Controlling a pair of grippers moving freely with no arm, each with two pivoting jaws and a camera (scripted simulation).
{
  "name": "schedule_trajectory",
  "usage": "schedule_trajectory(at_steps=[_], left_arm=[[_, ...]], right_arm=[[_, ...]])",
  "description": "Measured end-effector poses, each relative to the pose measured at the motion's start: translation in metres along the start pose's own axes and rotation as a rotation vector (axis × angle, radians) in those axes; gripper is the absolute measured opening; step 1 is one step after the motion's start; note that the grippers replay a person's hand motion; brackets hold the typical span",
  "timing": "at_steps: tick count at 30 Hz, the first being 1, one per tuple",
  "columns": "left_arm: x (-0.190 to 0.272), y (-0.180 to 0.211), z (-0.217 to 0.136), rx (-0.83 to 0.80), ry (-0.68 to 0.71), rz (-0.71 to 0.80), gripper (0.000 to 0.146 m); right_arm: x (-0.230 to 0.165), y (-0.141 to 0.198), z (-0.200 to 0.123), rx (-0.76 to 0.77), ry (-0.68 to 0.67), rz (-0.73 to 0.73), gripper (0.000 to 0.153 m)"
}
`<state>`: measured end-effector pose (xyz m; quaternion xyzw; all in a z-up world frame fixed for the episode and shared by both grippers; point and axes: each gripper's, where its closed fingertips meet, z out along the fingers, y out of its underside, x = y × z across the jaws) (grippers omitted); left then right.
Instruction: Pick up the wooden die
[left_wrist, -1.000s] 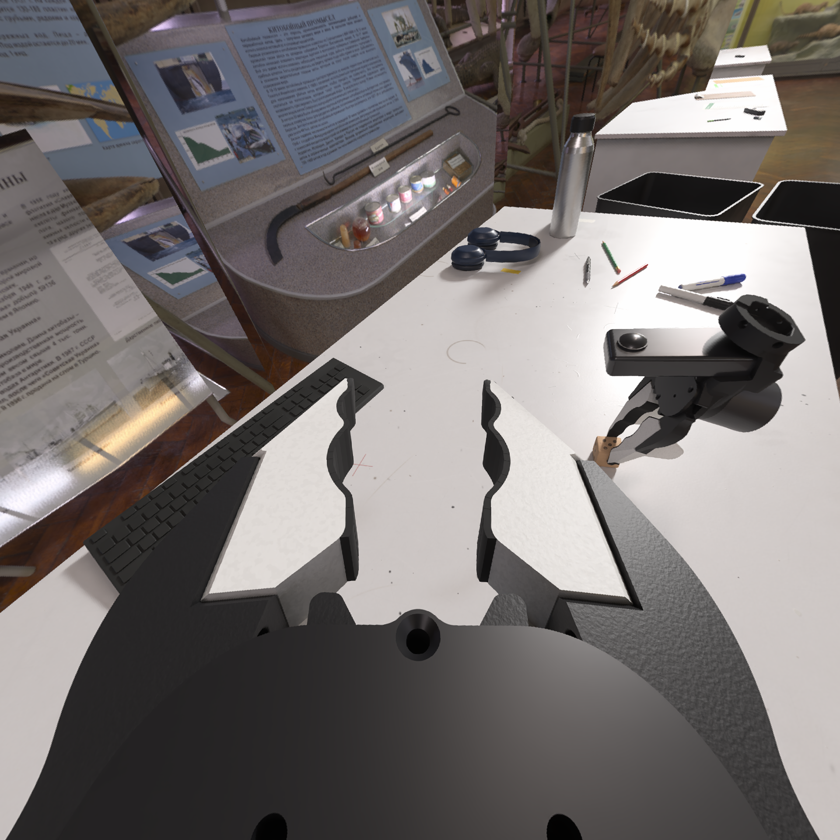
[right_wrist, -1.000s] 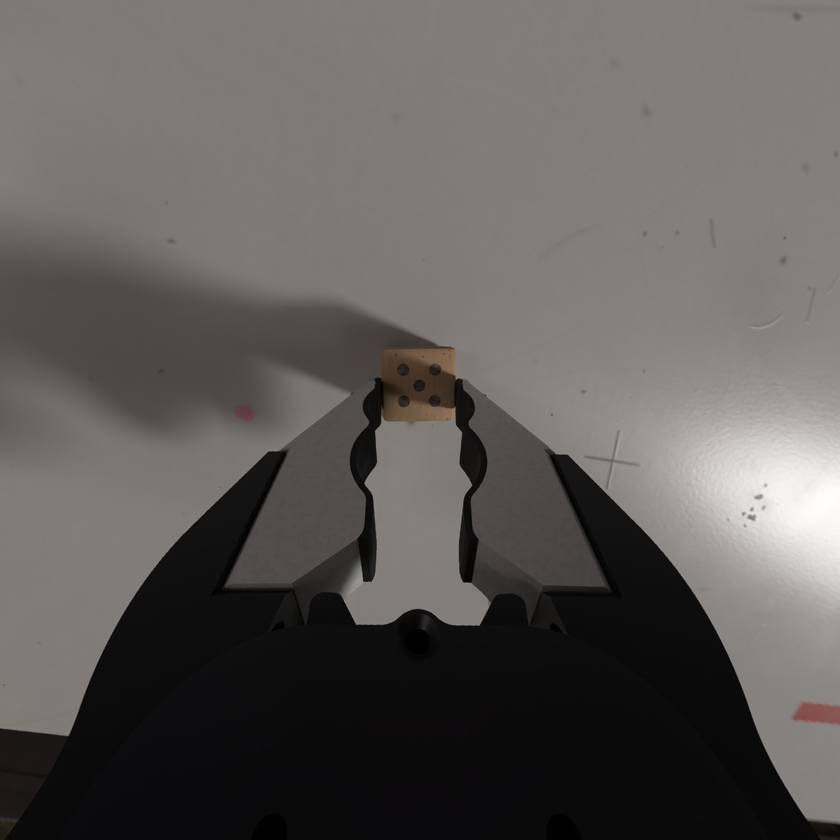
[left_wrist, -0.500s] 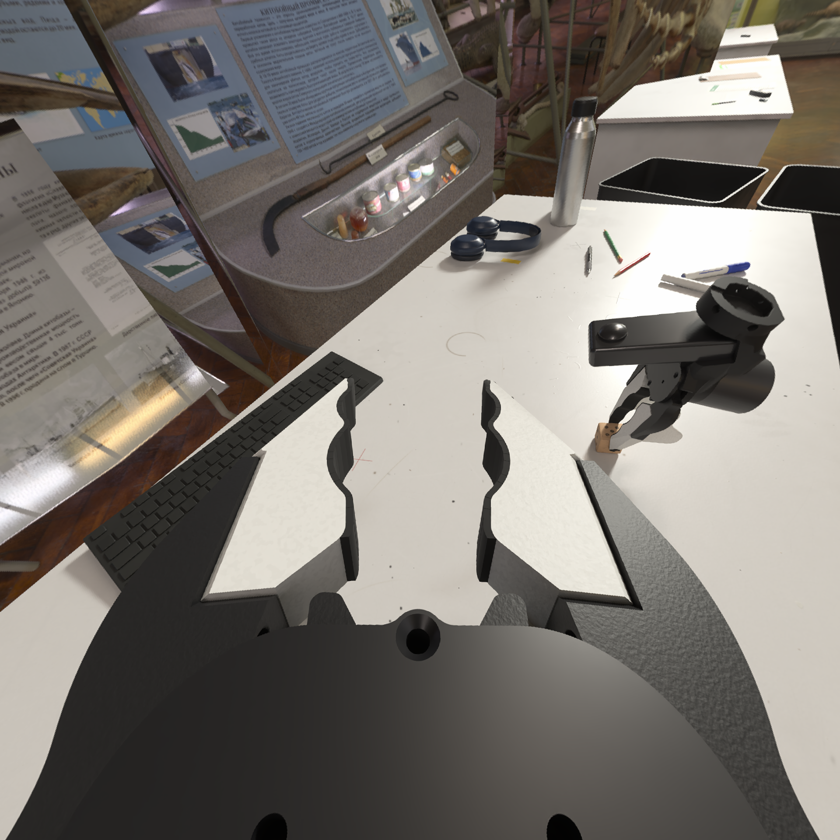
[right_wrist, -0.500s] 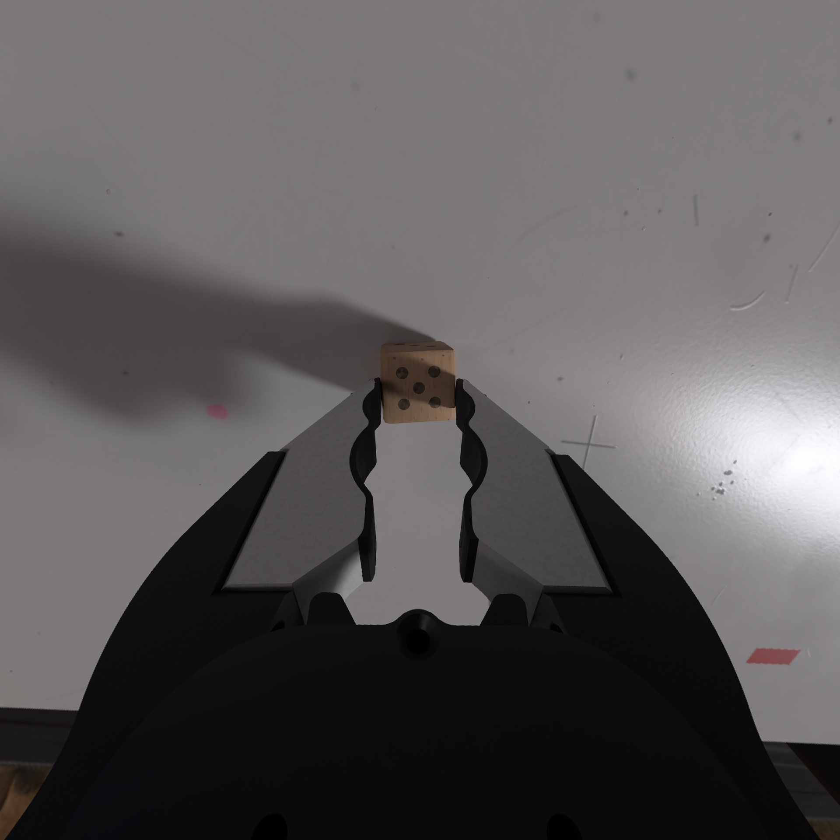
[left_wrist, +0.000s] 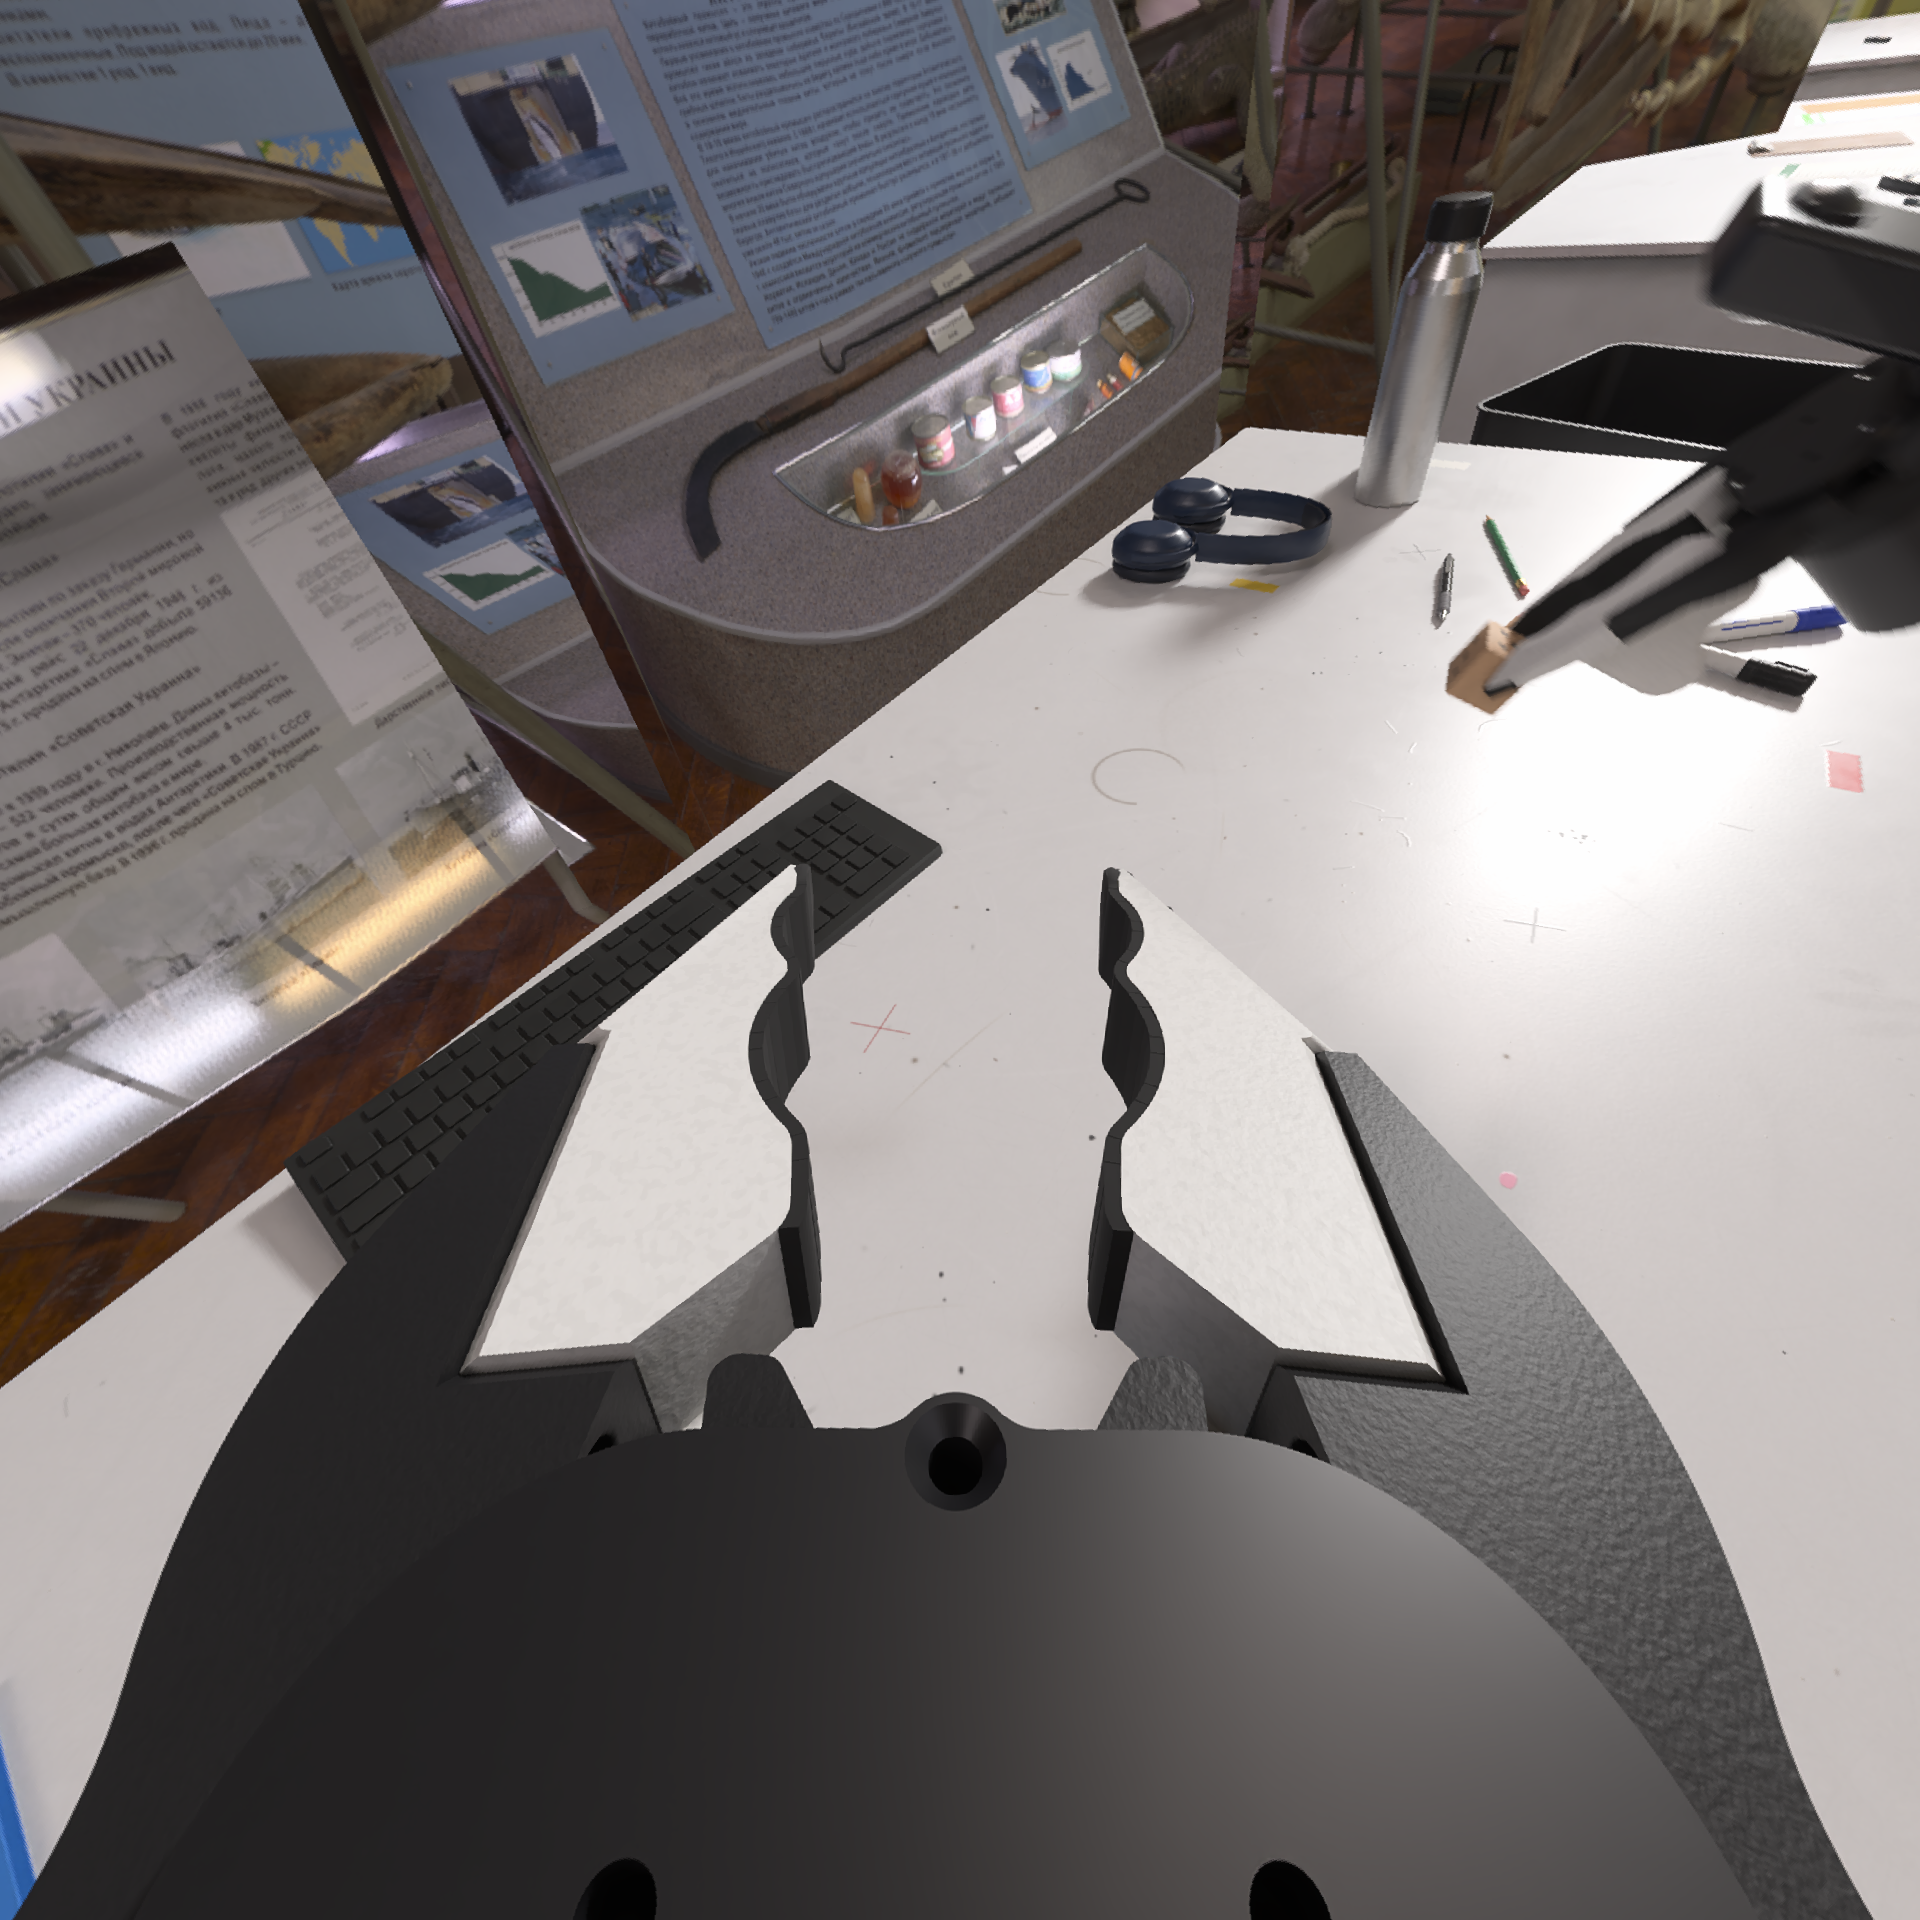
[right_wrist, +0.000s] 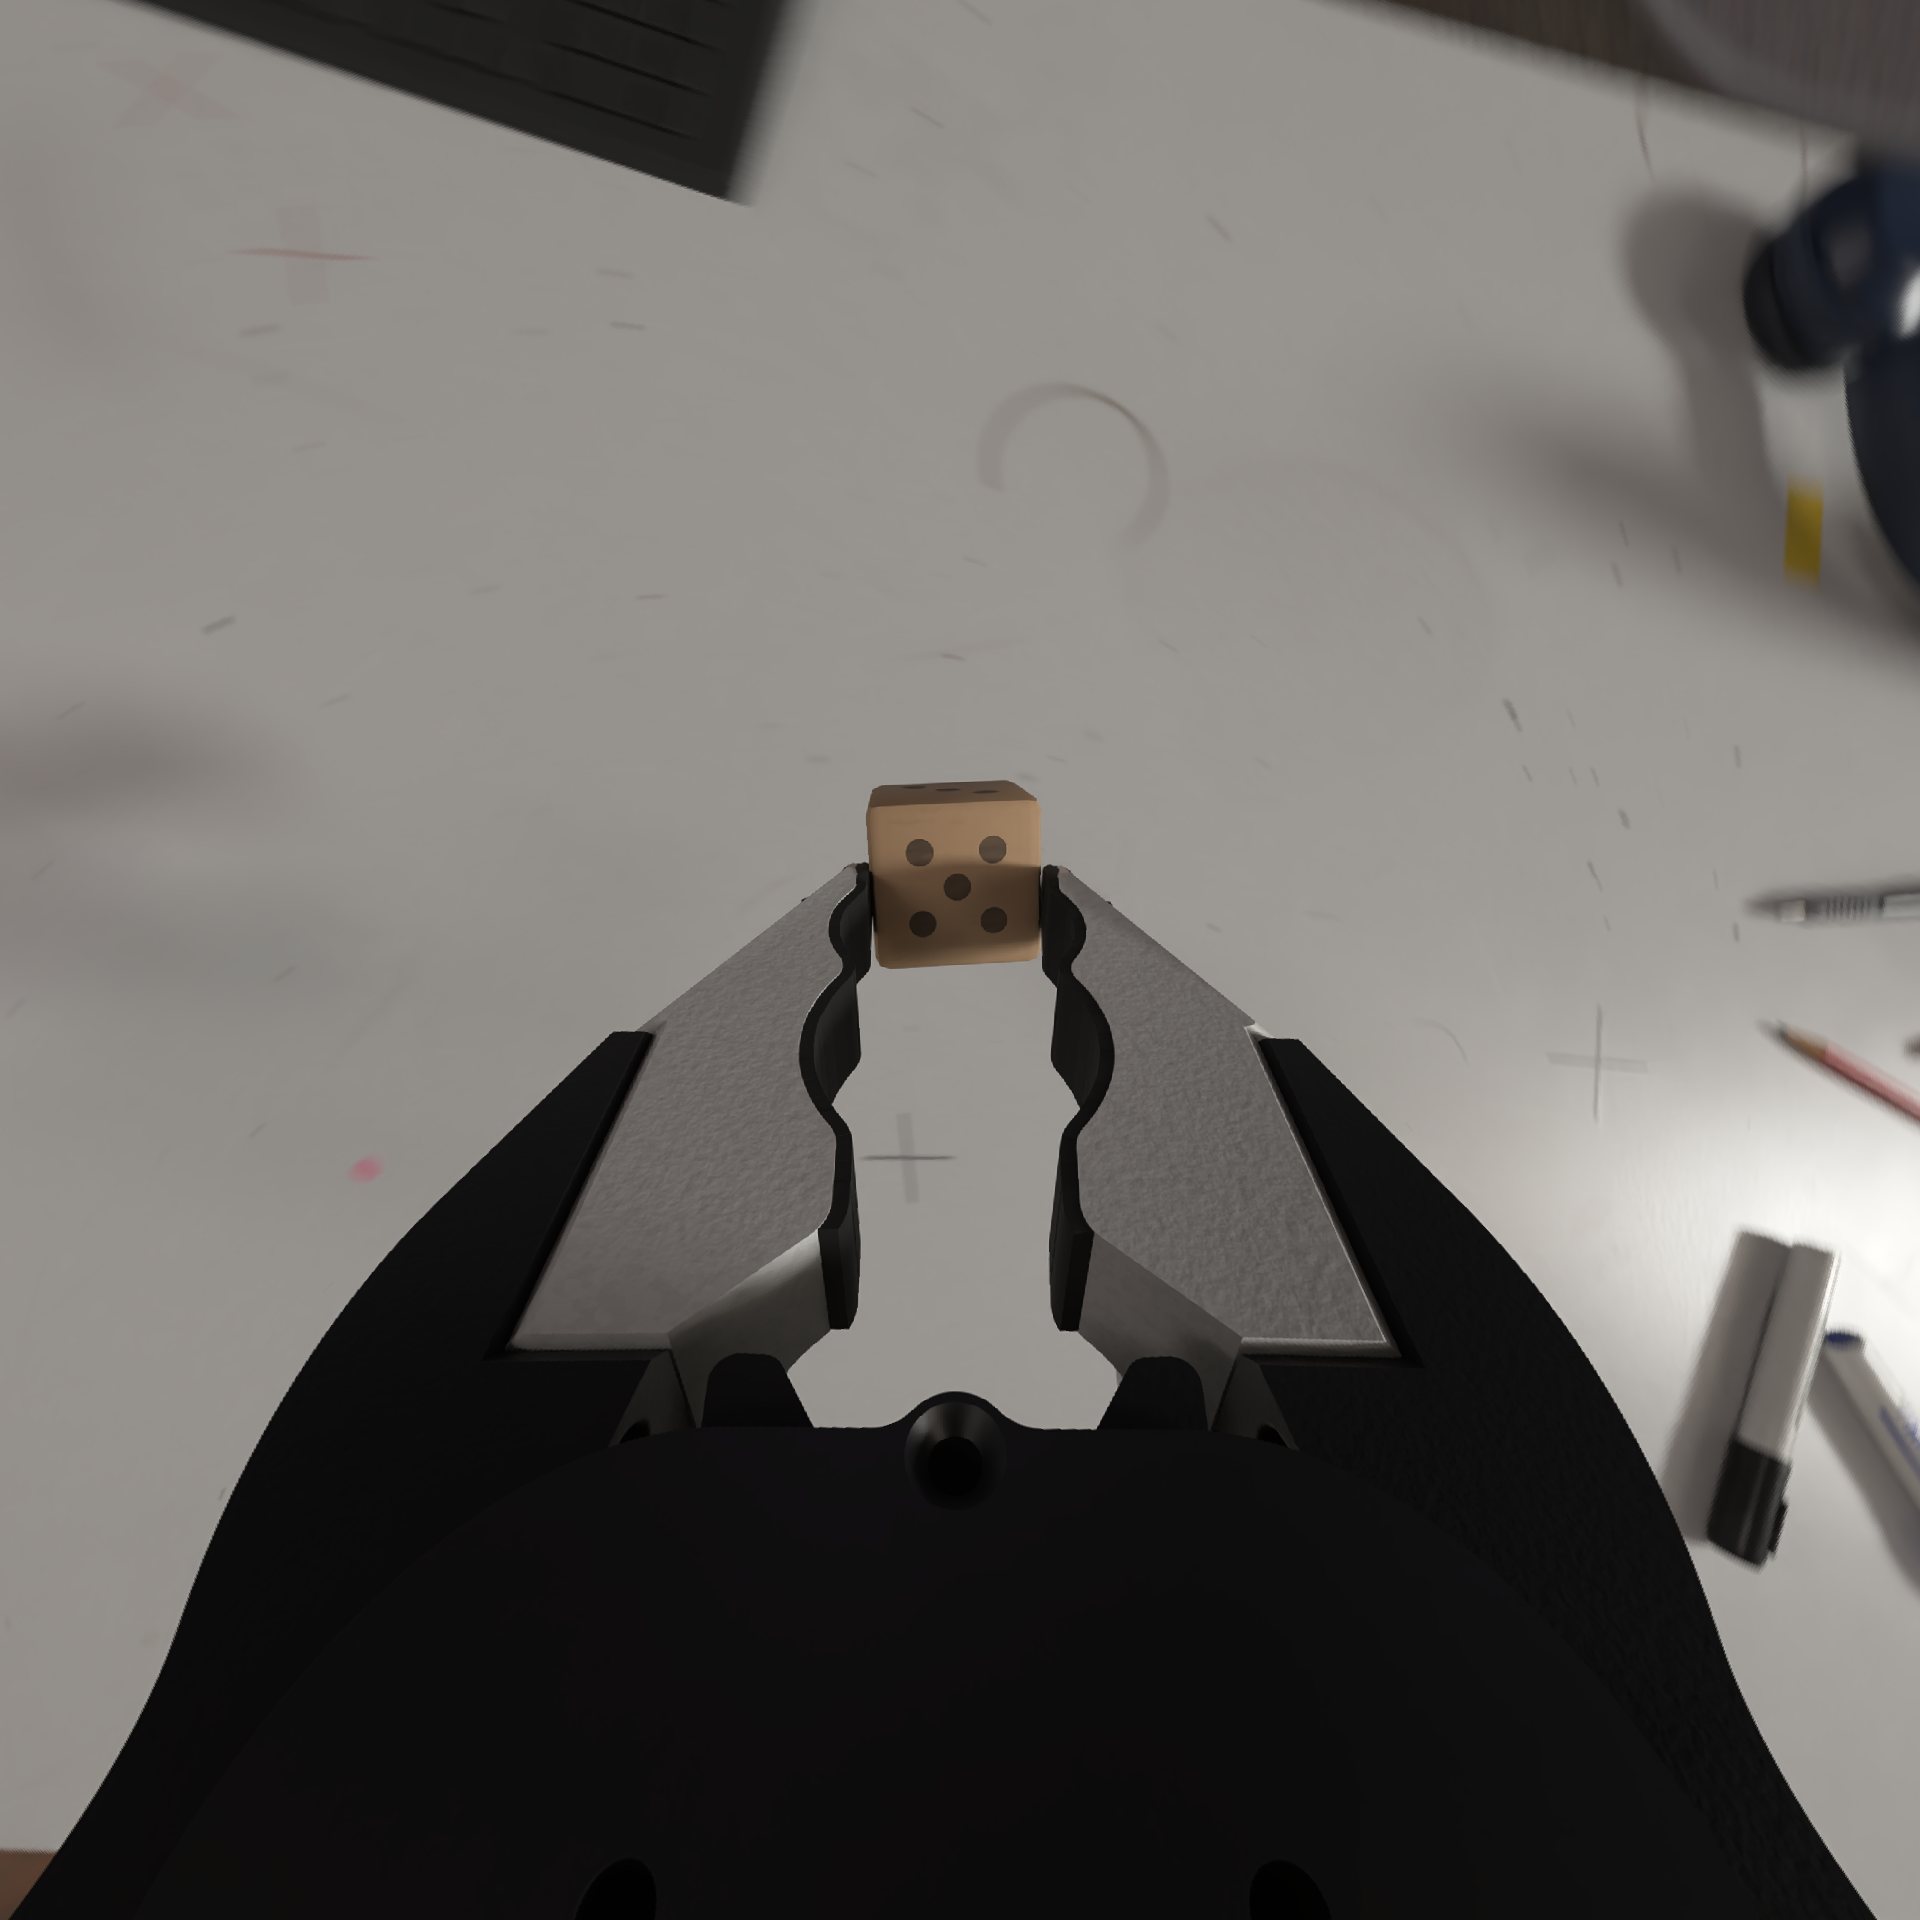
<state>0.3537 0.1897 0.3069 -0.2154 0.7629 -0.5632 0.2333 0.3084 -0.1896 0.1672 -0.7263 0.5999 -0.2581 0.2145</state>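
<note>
The wooden die (right_wrist: 954, 883) is a small tan cube with dark pips. My right gripper (right_wrist: 956, 899) is shut on it at the fingertips and holds it well above the white table (right_wrist: 520, 623). In the left wrist view the die (left_wrist: 1484, 665) shows at the upper right, in the air, at the tips of the blurred right gripper (left_wrist: 1501, 675). My left gripper (left_wrist: 951, 904) is open and empty, low over the table near the keyboard (left_wrist: 582, 1029).
Blue headphones (left_wrist: 1216, 525), a metal bottle (left_wrist: 1423, 353), a green pencil (left_wrist: 1503, 554), a pen (left_wrist: 1444, 587) and markers (left_wrist: 1766, 649) lie on the far part of the table. A black bin (left_wrist: 1621, 405) stands beyond the table. A display stand (left_wrist: 831, 343) is at the left.
My right gripper has lifted the die off the table and risen quickly, tilting toward the far side. The left gripper has stayed open and backed off slightly.
</note>
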Motion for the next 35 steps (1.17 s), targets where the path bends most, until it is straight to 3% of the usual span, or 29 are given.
schedule_trajectory(at_steps=[4,7,11,18,21,27,29,31,33,35], left_arm=[[-0.002,0.001,0.001,-0.007,-0.007,0.003,0.055],[-0.004,0.001,0.002,-0.004,-0.013,0.000,0.055],[-0.008,0.003,0.004,-0.017,-0.021,-0.008,0.055],[-0.008,0.004,0.005,-0.020,-0.024,-0.007,0.055],[-0.008,0.004,0.004,-0.020,-0.021,-0.005,0.055],[-0.008,0.012,0.004,-0.062,-0.013,0.007,0.055],[-0.008,0.016,0.004,-0.083,-0.013,0.014,0.055],[-0.002,0.024,0.005,-0.128,0.030,0.034,0.055],[0.010,0.039,0.006,-0.215,0.107,0.074,0.051],[0.013,0.050,0.005,-0.299,0.121,0.142,0.046]], right_arm=[[0.079,0.021,0.060,-0.217,-0.022,0.187,0.032],[0.097,0.047,0.097,-0.312,-0.024,0.216,0.032],[0.100,0.066,0.120,-0.370,-0.035,0.228,0.032],[0.104,0.085,0.134,-0.417,-0.032,0.218,0.032],[0.106,0.082,0.131,-0.370,-0.016,0.199,0.032],[0.112,0.050,0.083,-0.213,0.127,0.114,0.032],[0.093,0.012,0.049,-0.021,0.182,0.006,0.032],[0.043,-0.030,0.022,0.198,0.128,-0.168,0.032],[-0.038,-0.053,0.014,0.322,-0.106,-0.378,0.032],[-0.128,-0.050,0.016,0.367,-0.468,-0.587,0.032]])
